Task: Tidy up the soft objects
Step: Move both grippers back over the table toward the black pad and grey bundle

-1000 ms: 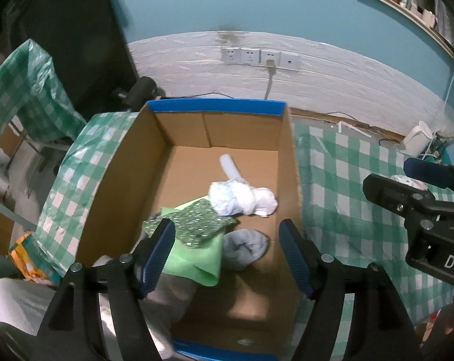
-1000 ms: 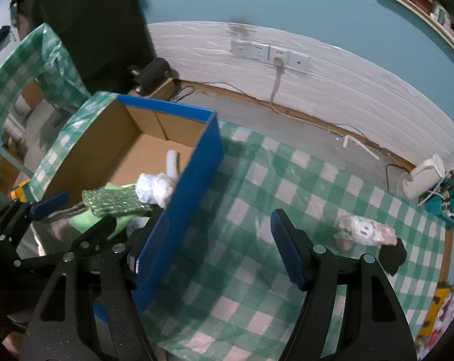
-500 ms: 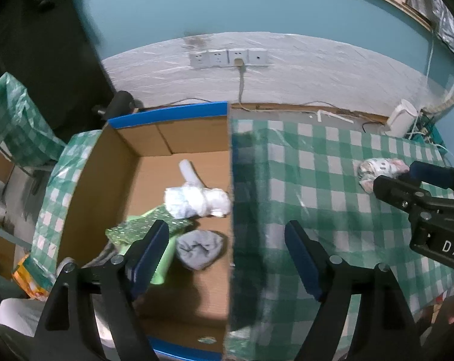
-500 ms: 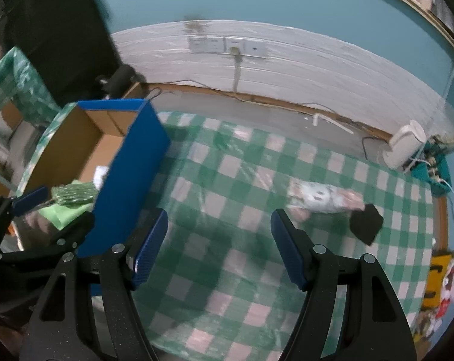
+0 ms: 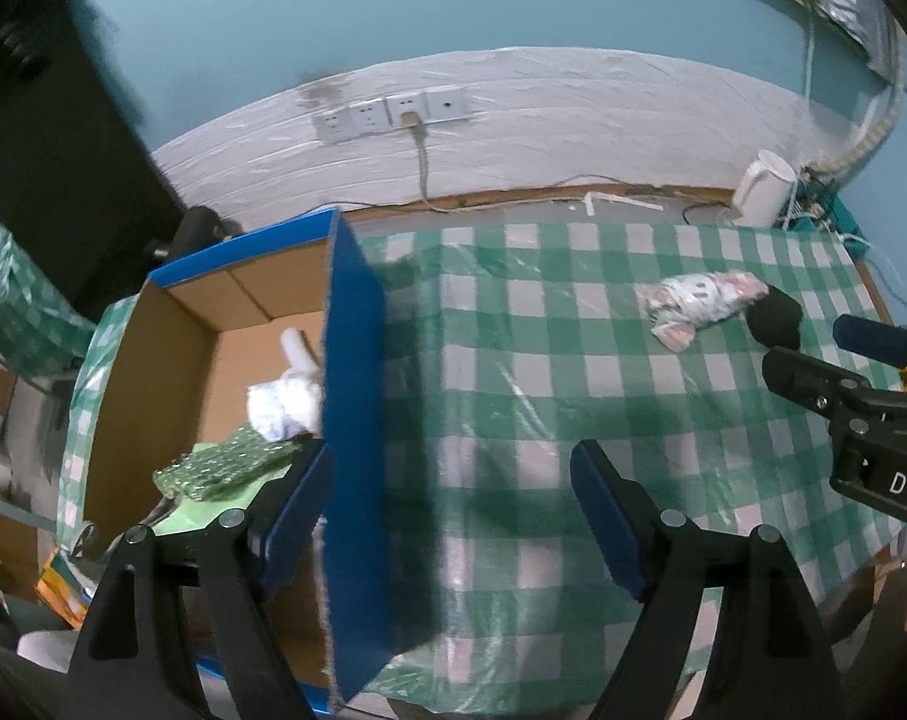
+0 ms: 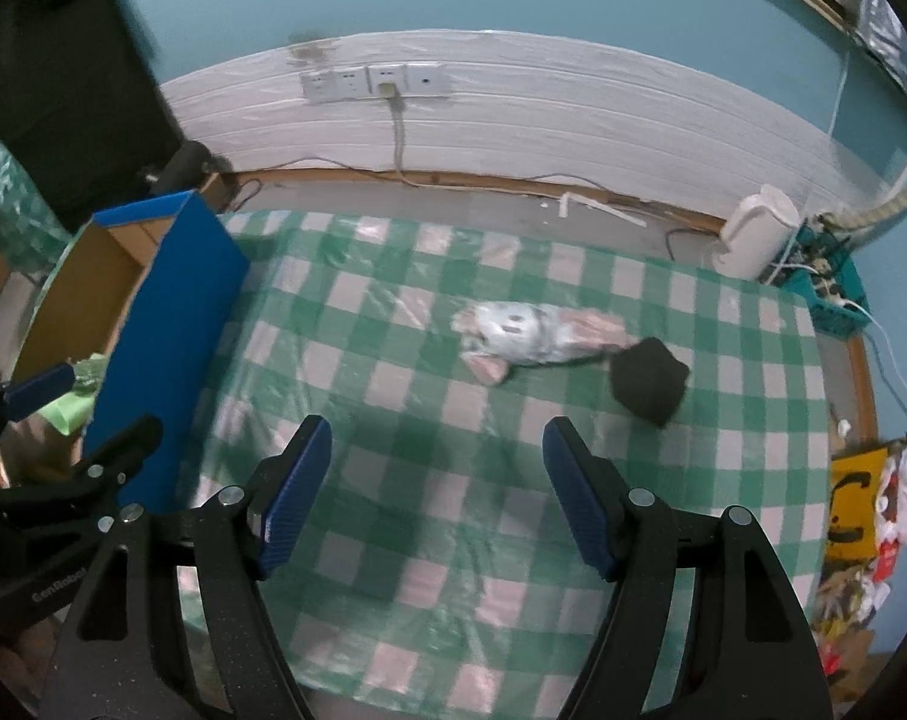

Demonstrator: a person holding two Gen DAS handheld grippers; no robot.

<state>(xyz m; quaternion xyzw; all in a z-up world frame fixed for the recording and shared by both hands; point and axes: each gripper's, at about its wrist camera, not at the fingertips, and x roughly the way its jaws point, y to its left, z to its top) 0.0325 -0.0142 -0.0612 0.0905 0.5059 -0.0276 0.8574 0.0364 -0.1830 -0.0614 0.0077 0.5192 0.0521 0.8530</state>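
Note:
A blue cardboard box stands at the left end of the green checked table. Inside it lie a white bundle, a green patterned cloth and a light green sheet. Further right on the table rest a white-and-pink patterned soft piece and a black soft lump, touching each other. My left gripper hangs open over the box's right wall, nothing between its fingers. My right gripper is open and empty above the cloth, short of the patterned piece.
A white kettle-like appliance and a teal crate of cables sit on the floor past the table's far right corner. A wall with sockets runs behind. Yellow packaging lies beyond the right edge.
Both grippers have swept right, away from the box interior and over the table. The patterned piece and black lump now sit closer in front of the right gripper.

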